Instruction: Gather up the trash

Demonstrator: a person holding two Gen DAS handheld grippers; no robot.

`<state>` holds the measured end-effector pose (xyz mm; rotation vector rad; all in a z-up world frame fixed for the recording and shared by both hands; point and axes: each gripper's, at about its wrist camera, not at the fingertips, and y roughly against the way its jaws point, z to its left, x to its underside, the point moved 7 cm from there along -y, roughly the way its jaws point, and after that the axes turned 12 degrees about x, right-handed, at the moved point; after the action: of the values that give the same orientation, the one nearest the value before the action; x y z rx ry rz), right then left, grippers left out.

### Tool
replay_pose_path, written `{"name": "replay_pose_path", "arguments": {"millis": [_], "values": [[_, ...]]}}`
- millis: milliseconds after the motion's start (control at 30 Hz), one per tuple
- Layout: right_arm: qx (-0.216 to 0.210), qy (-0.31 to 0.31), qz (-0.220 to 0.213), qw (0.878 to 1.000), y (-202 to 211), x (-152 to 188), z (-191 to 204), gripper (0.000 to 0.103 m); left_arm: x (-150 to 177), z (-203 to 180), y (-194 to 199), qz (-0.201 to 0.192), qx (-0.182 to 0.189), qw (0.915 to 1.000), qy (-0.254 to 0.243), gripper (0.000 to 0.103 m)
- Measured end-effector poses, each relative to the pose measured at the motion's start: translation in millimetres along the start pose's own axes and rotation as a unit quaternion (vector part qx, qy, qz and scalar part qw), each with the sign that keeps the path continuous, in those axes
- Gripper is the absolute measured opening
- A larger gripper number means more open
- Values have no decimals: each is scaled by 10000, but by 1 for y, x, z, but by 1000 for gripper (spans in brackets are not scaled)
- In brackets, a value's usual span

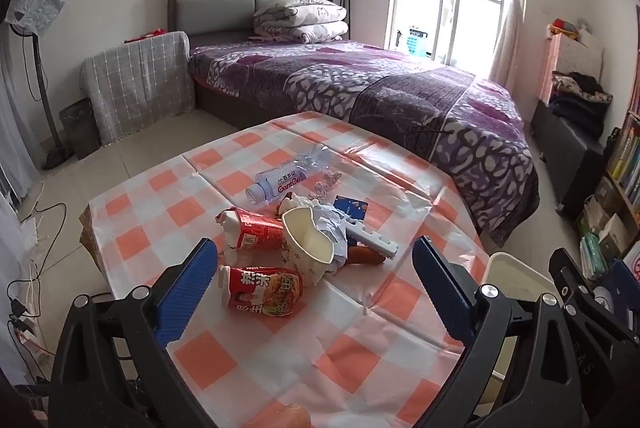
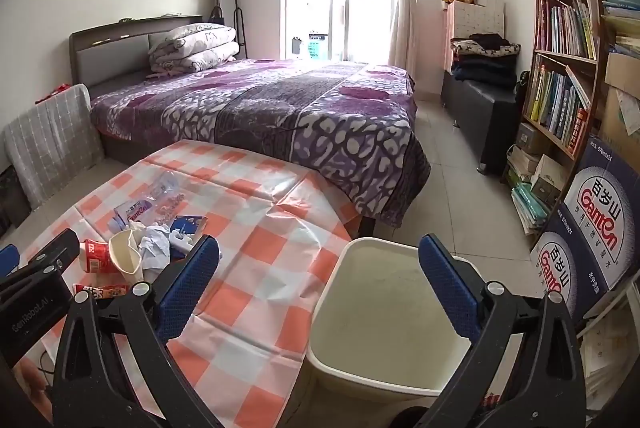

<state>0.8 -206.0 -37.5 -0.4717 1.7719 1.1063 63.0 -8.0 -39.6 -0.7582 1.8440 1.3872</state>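
A pile of trash lies on the checked tablecloth: a clear plastic bottle, a crushed red cup, a cream paper bowl, crumpled paper, a red noodle cup on its side and a white plastic strip. My left gripper hovers open just short of the pile, nothing between its fingers. In the right wrist view my right gripper stands open above the table's right edge and the cream trash bin, holding nothing. The pile sits to its left.
The bin stands on the floor against the table's right side. A bed with a purple cover lies beyond the table. A bookshelf and water cartons line the right wall. Cables trail on the floor at left.
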Motion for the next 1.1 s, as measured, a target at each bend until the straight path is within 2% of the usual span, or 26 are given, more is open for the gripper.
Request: {"name": "replay_pose_path", "arguments": {"millis": [1100], "values": [[-40, -206, 118, 9997, -4, 4, -7, 96, 3, -8, -2, 15, 39, 10000, 3, 95]]}}
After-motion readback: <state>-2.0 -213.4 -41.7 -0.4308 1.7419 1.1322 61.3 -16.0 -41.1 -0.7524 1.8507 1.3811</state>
